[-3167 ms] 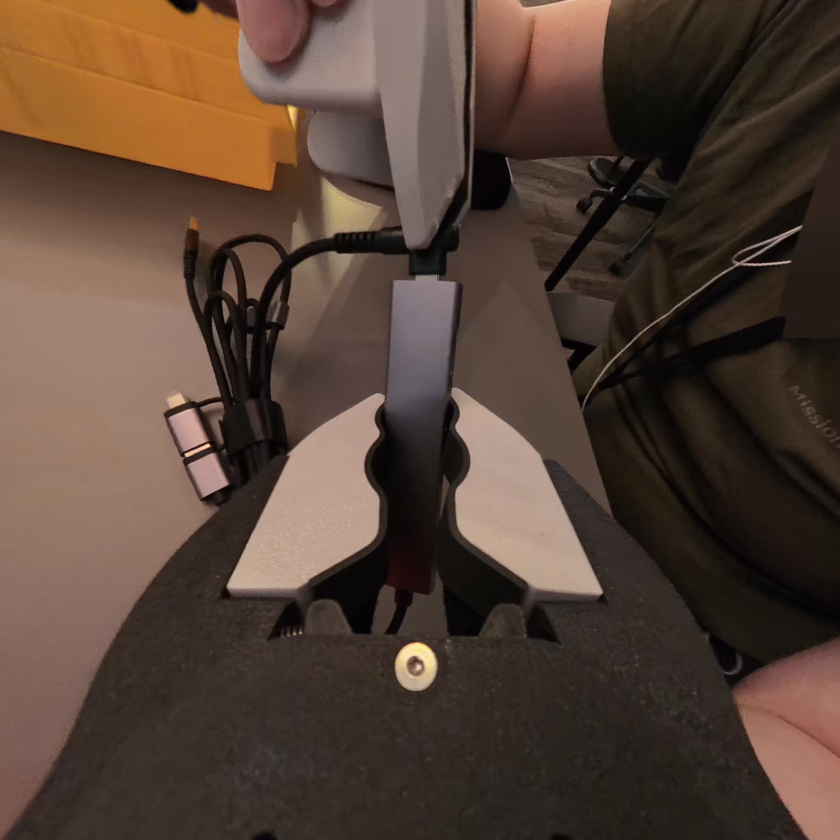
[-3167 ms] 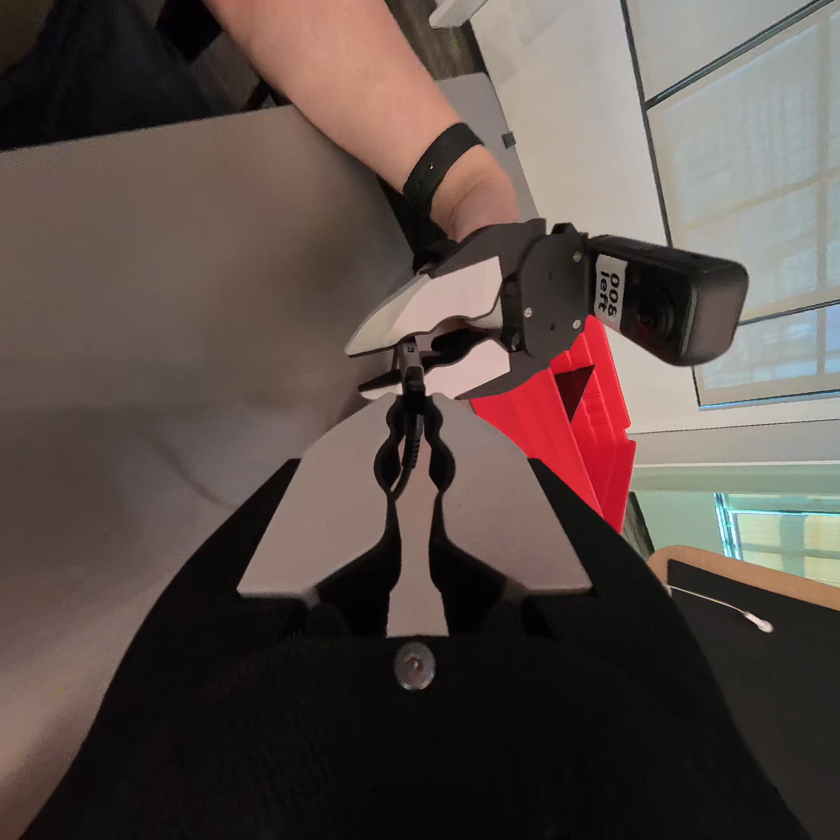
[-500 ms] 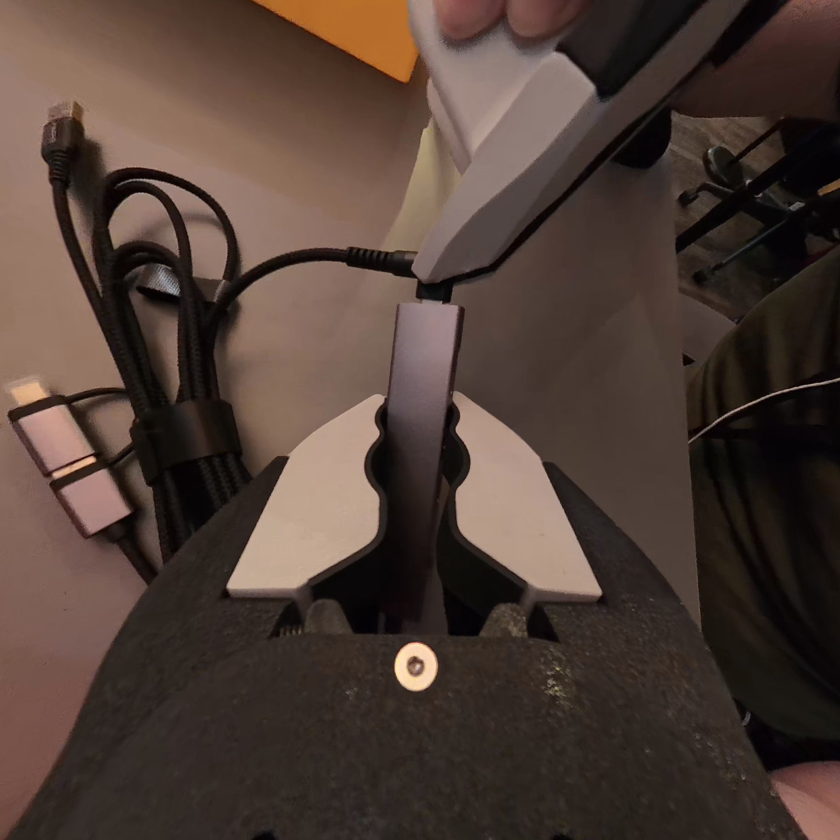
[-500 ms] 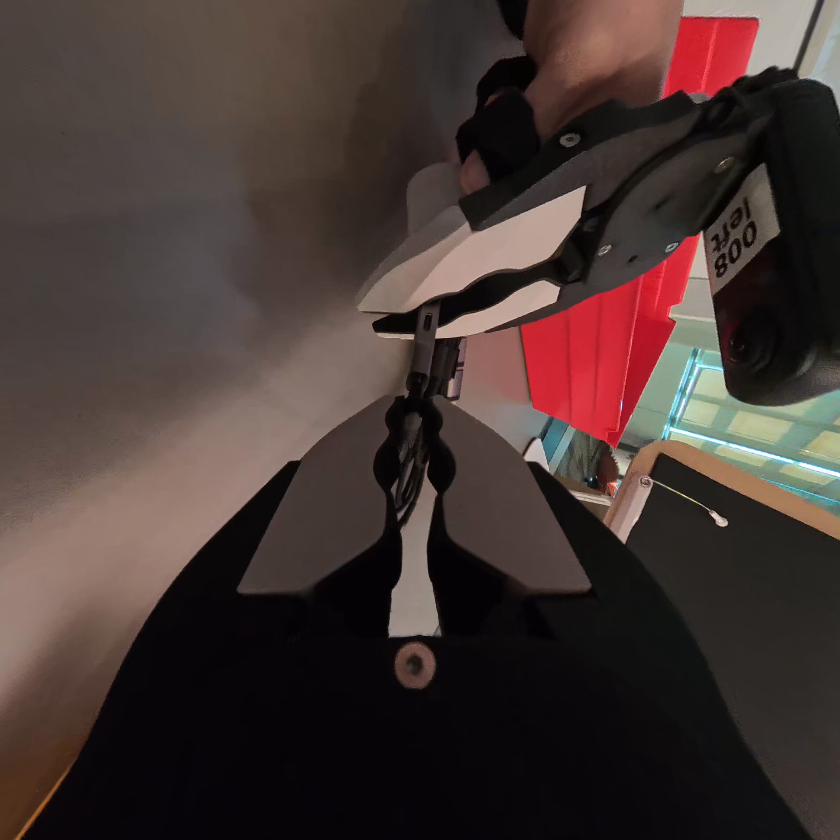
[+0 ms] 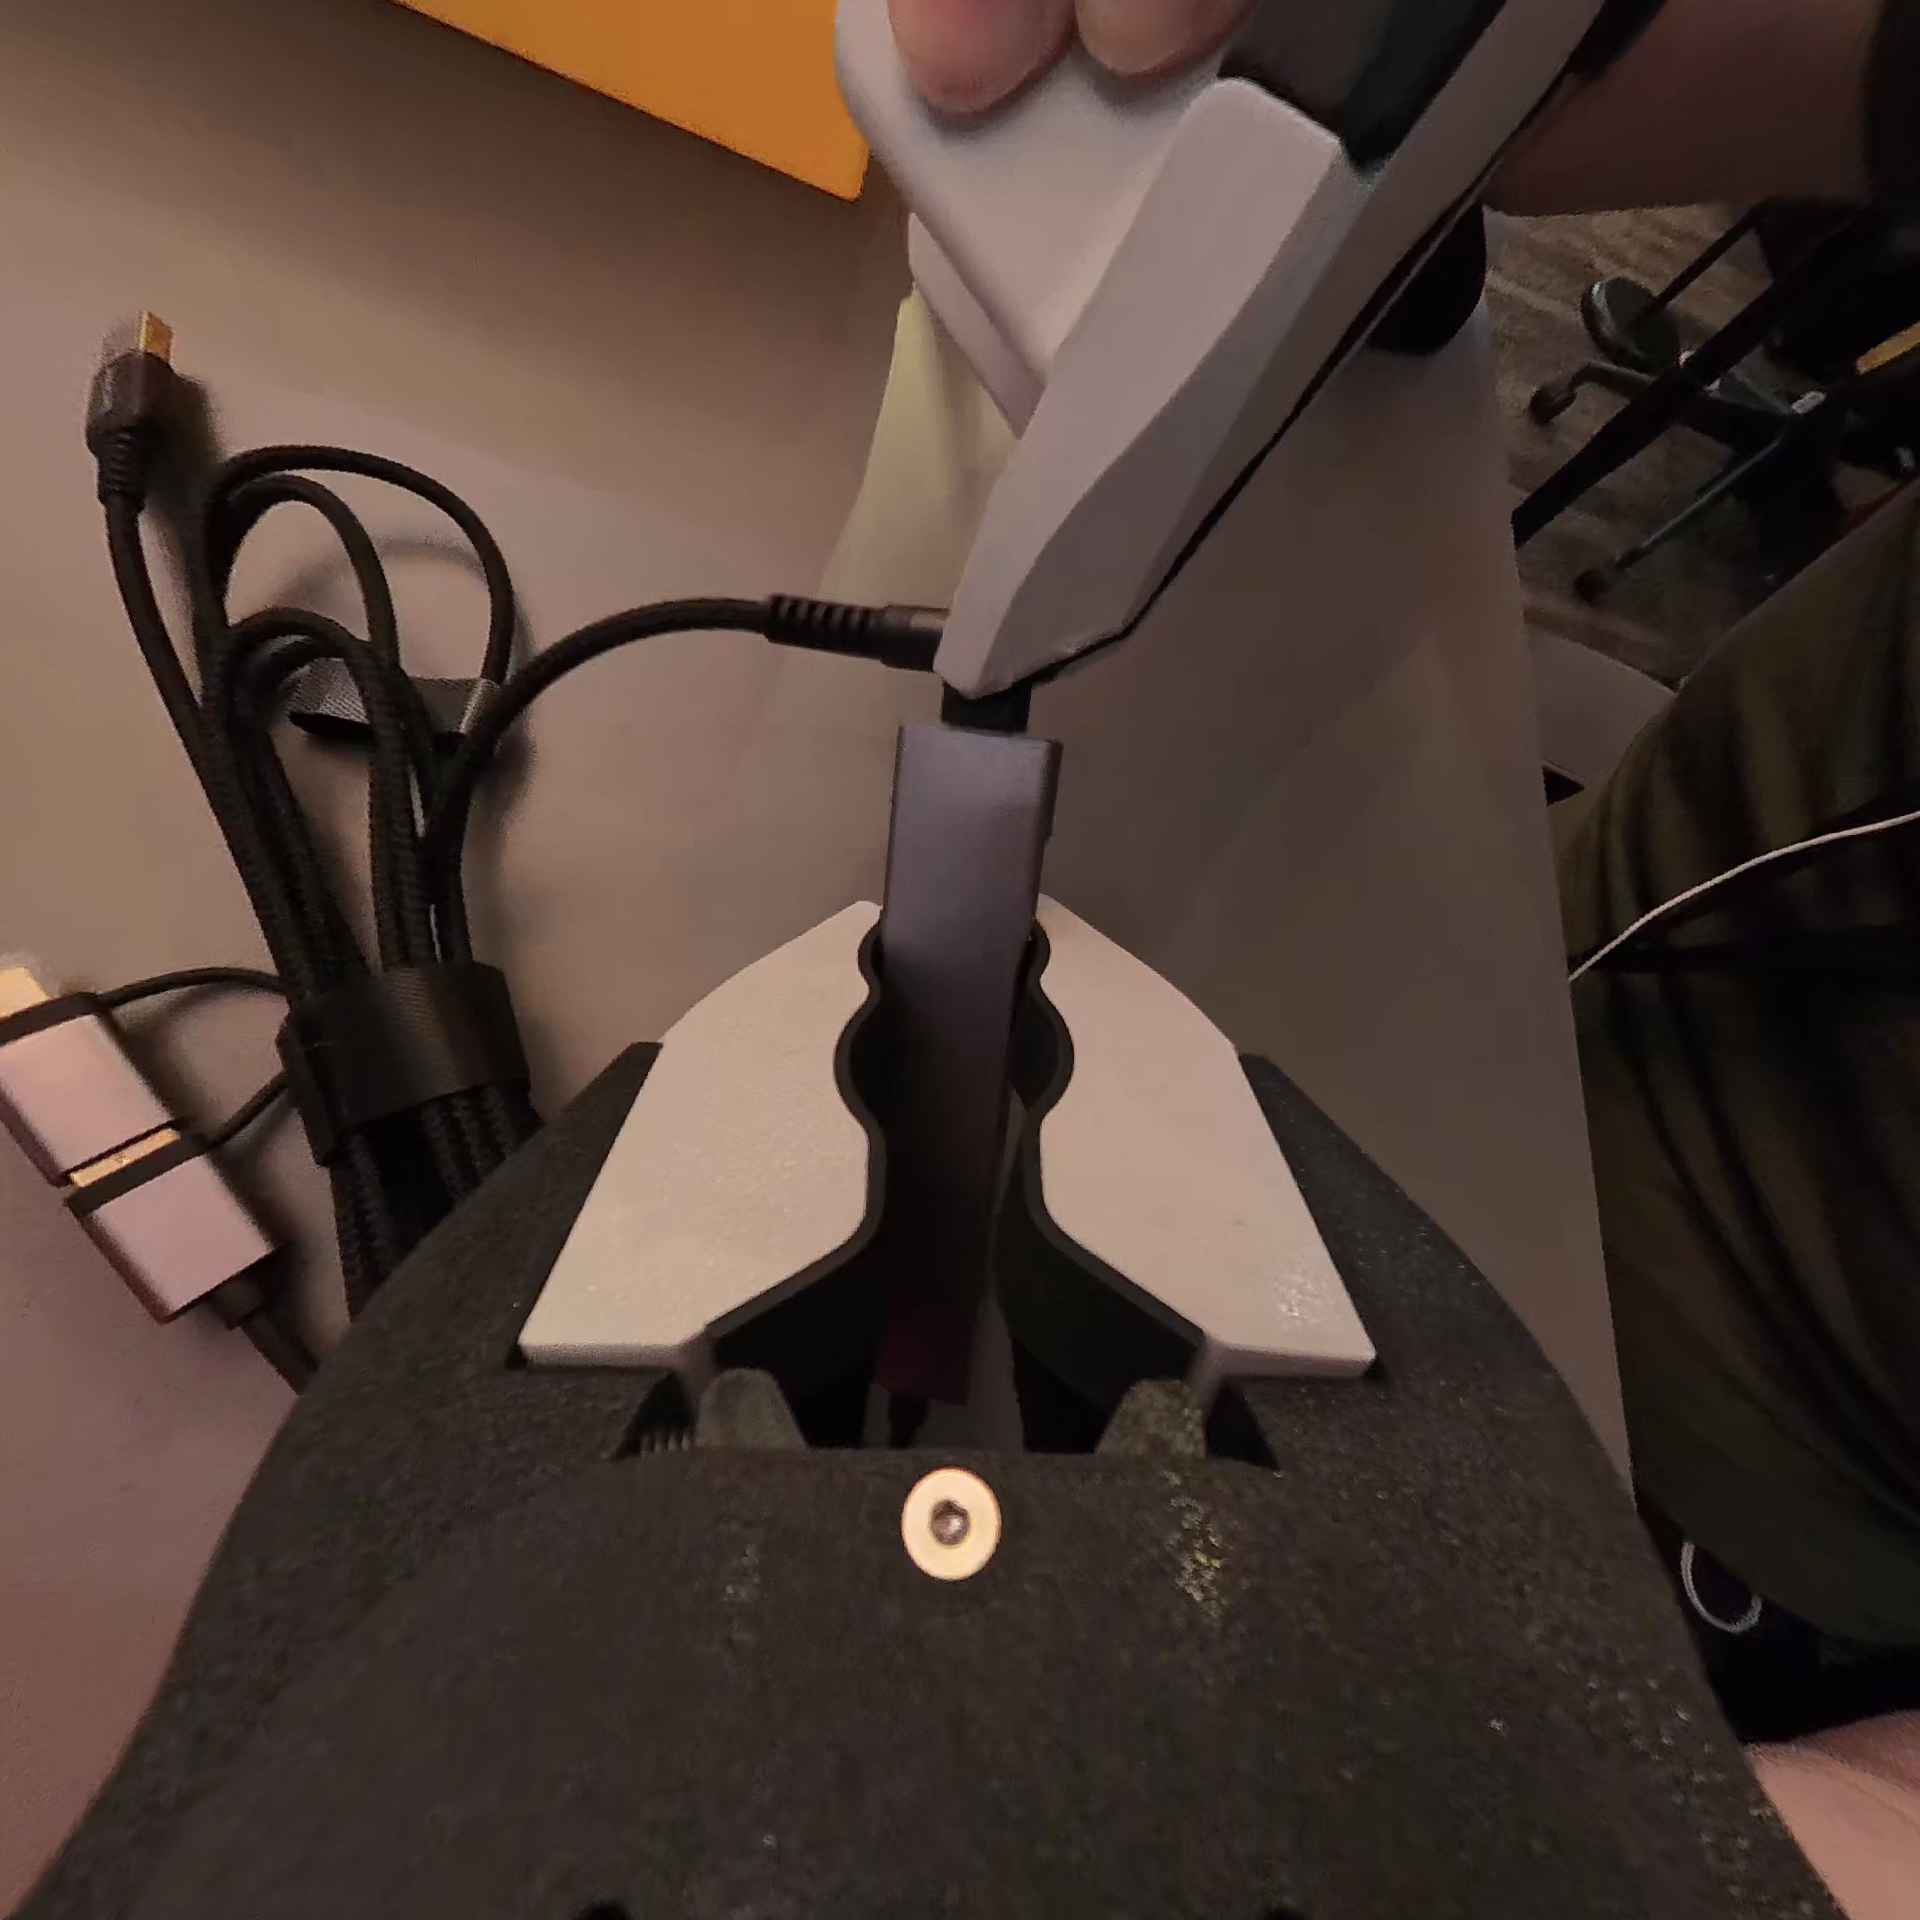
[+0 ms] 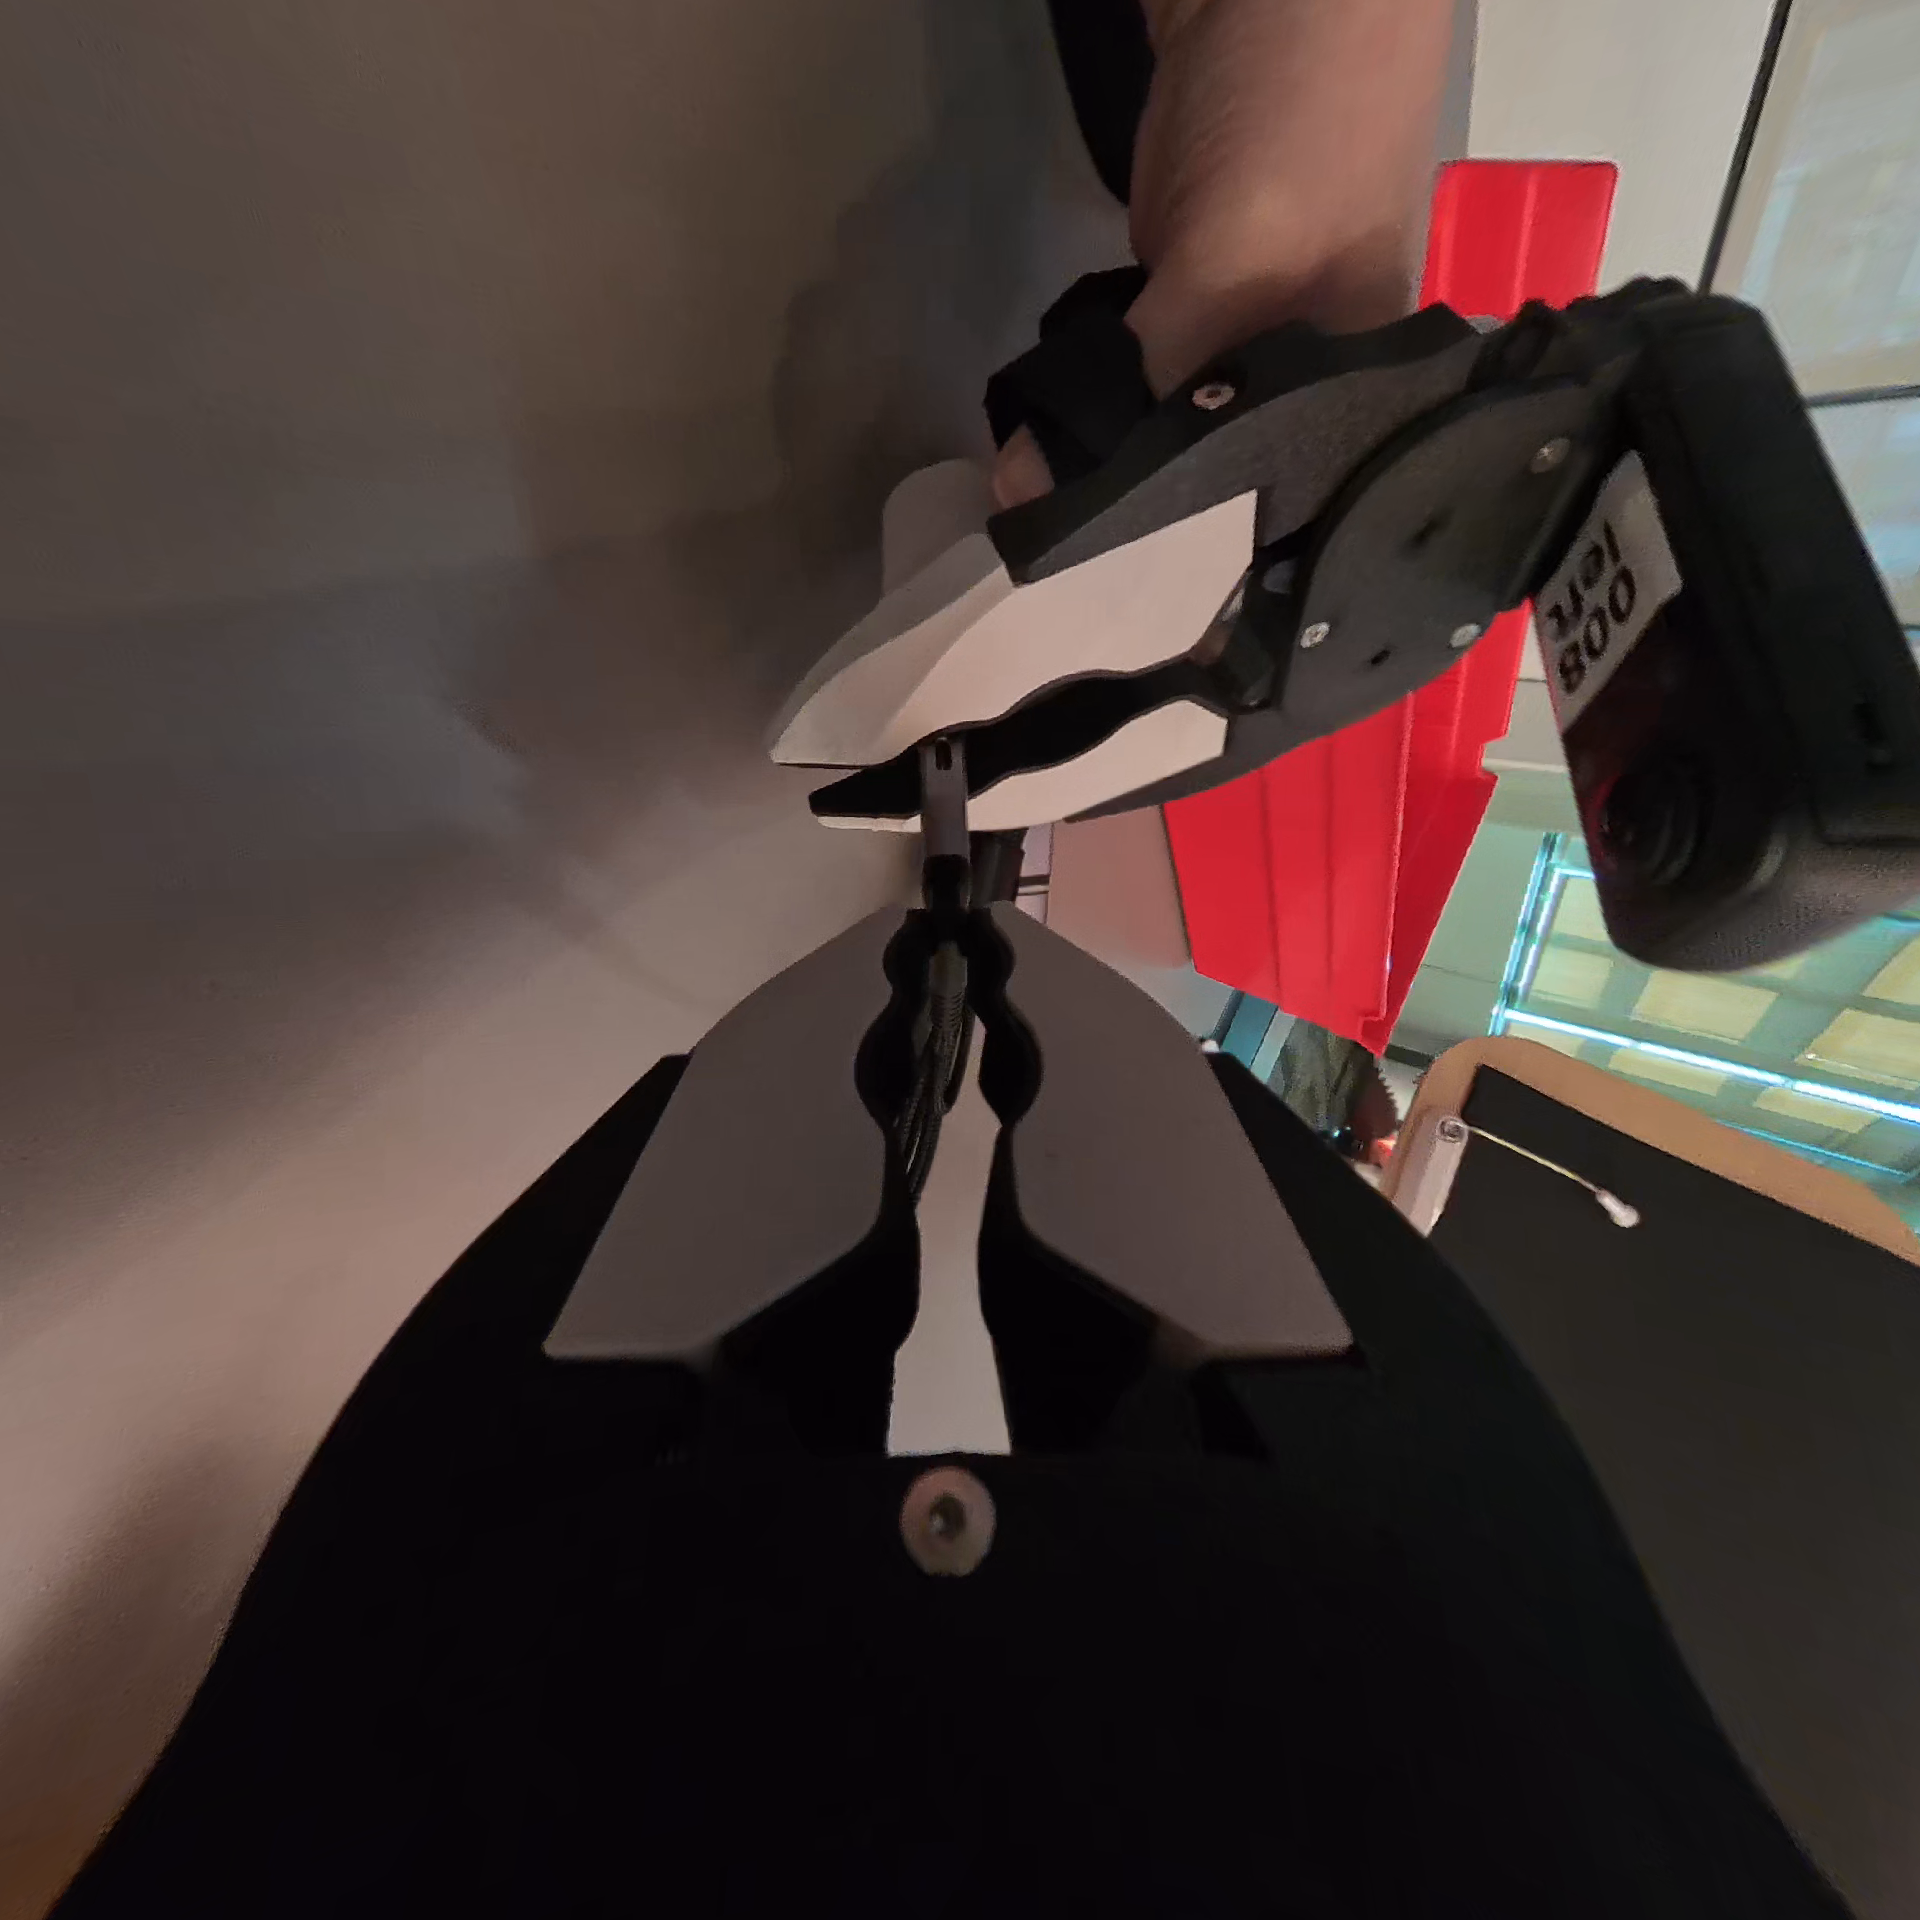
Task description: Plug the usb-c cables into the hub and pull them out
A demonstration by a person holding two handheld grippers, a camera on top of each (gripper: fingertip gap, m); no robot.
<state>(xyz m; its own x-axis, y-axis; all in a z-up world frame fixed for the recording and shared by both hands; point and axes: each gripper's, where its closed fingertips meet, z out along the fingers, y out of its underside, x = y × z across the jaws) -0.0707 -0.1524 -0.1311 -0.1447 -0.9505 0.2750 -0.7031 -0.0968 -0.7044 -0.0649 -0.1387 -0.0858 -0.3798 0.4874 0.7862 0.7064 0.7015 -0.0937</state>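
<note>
Versus 0.5 s ago: little change. Left gripper (image 5: pixel 951 925) still clenched on hub (image 5: pixel 971 935), same upright pose between the pale fingers. Right gripper (image 6: pixel 951 920) still pinching plug of usb-c cable (image 5: pixel 665 634) at far end of hub; its fingers tilted about as before. Cable bundle (image 5: pixel 343 831) and adapters (image 5: pixel 114 1174) sit slightly lower in left wrist view. Versus 3.2 s ago: right gripper's fingers leaned over from near vertical to a clear slant; orange panel (image 5: pixel 675 83) pushed up toward frame top.

Materials and shapes:
- Hub: slim dark metallic bar, flat-sided, squared end, dull purple-grey sheen.
- Cable: black braided sheath, ribbed strain relief at connector, curving left to the bundle.
- Bundle: black braided loops cinched by a black strap, lying on table (image 5: pixel 623 416); one loose connector with a gold tip.
- Adapters: two grey metal blocks end to end, gold band between them, left of bundle.
- Gripper fingers: matte pale plastic, wavy inner edges; bodies black, grainy texture.
- Table: smooth, matte, beige-grey.
- Red bin (image 6: pixel 1351 883): glossy plastic, behind left gripper in right wrist view.
</note>
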